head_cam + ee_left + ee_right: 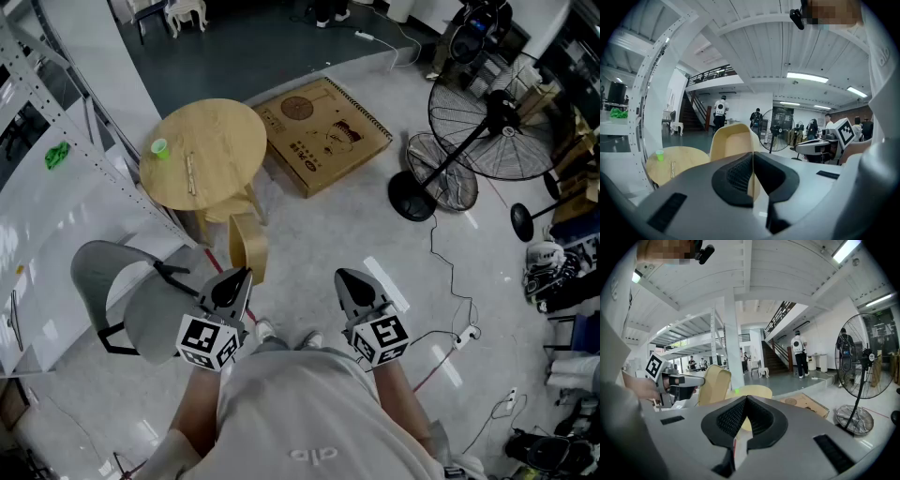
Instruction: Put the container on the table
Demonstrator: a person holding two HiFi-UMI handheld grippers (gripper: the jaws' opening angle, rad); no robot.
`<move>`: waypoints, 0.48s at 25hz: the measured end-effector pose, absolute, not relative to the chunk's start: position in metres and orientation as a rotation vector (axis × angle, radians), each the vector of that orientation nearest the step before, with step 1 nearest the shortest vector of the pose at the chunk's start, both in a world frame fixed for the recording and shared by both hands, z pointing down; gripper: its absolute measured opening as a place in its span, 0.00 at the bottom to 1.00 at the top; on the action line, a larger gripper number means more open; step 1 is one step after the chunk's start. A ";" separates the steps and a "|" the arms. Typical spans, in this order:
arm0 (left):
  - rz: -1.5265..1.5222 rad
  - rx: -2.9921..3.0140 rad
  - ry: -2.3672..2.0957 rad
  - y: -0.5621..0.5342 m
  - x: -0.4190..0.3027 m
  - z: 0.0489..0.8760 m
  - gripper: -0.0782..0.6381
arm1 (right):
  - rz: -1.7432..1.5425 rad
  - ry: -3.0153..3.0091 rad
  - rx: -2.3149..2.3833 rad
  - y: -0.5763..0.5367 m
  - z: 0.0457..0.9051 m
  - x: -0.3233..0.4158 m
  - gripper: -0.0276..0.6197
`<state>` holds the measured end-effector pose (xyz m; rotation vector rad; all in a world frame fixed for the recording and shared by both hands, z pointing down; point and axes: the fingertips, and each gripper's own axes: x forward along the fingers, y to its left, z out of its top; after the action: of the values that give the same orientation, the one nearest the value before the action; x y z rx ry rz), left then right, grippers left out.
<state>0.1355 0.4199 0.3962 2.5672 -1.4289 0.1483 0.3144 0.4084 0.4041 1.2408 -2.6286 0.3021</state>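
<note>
We count two claws, left claw (239,274) and right claw (345,275); ahead, one table (220,141), one cup (159,147), one box (323,131); by the left claw two chairs: grey chair (155,314), wooden chair (248,246)

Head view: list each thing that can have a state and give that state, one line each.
Left tongs, shut, holding nothing.
Right tongs, shut, holding nothing.
Cup, upright on the table.
Box, lying flat on the floor.
Tall fan, standing upright.
</note>
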 end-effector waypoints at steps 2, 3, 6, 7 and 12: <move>0.148 2.564 -1.423 0.417 0.124 0.398 0.14 | 0.306 -2.627 1.235 0.407 0.405 0.300 0.08; 0.148 2.562 -1.421 0.416 0.119 0.399 0.14 | 0.308 -2.626 1.232 0.406 0.406 0.293 0.08; 0.137 2.550 -1.420 0.412 0.102 0.403 0.14 | 0.303 -2.618 1.217 0.401 0.409 0.274 0.08; 0.131 2.546 -1.422 0.410 0.096 0.404 0.14 | 0.299 -2.615 1.211 0.398 0.409 0.268 0.08; 0.109 2.539 -1.428 0.400 0.063 0.408 0.14 | 0.306 -2.617 1.189 0.385 0.410 0.237 0.08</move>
<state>0.0633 0.4004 0.4083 2.5389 -1.4277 0.1093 0.2370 0.3847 0.4096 1.1890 -2.6173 0.3059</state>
